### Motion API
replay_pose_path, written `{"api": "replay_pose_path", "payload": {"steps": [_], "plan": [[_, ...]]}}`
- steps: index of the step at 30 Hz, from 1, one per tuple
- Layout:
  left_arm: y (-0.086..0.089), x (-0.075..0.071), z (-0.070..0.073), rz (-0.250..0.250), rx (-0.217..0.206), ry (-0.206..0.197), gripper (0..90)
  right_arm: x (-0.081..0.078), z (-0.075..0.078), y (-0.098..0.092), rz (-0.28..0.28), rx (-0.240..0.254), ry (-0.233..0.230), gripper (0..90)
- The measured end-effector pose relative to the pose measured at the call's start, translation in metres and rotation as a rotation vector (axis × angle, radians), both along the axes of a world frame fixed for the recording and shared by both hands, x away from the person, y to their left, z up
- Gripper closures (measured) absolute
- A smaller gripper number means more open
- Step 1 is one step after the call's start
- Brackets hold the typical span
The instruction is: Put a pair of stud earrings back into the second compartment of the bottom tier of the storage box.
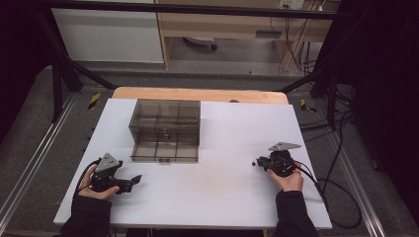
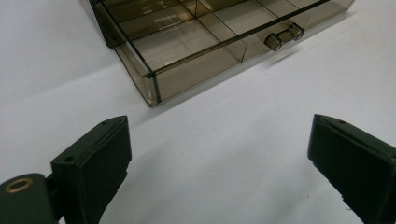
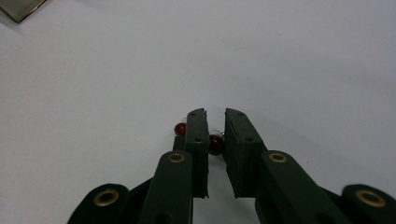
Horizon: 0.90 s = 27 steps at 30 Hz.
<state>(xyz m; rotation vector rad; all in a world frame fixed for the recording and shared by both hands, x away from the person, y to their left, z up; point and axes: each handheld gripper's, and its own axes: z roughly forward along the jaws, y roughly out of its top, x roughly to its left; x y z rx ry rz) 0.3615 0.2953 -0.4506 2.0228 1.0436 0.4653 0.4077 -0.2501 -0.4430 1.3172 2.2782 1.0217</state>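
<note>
The right gripper (image 1: 260, 162) is resting low on the right side of the white table (image 1: 222, 197), held by the person's right hand (image 1: 288, 180), with its jaws pointing left. In the right gripper view its jaws are standing narrow, nearly together, and a small dark red bead (image 3: 215, 144) is sitting between them, pinched at the pads. A second red bead (image 3: 180, 128) is lying on the table just beside the outer face of the left-hand jaw, touching or almost touching it; which one I cannot tell.

The left gripper (image 1: 134, 181) is lying near the left near corner of the table, held by the left hand (image 1: 91, 186), its jaws pointing right. In the left gripper view its jaws are standing wide apart with only bare table between them.

A smoky clear box (image 1: 165, 129) is standing on the table's far left half, just beyond the left gripper and well apart from the right one. Its drawer (image 2: 201, 51) is pulled out toward the near side, showing divided compartments, with a small knob (image 2: 283, 37) on its front.
</note>
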Motion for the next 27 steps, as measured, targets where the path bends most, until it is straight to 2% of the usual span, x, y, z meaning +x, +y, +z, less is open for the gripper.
{"api": "replay_pose_path", "payload": {"steps": [17,27], "plan": [[0.0,0.0,0.0,0.0,0.001,0.003,6.2,-0.005,0.009,-0.001,0.015,0.029,-0.018,80.5],[0.0,0.0,0.0,0.0,-0.001,0.001,6.2,-0.007,0.015,0.007,0.054,0.035,-0.036,80.5]]}}
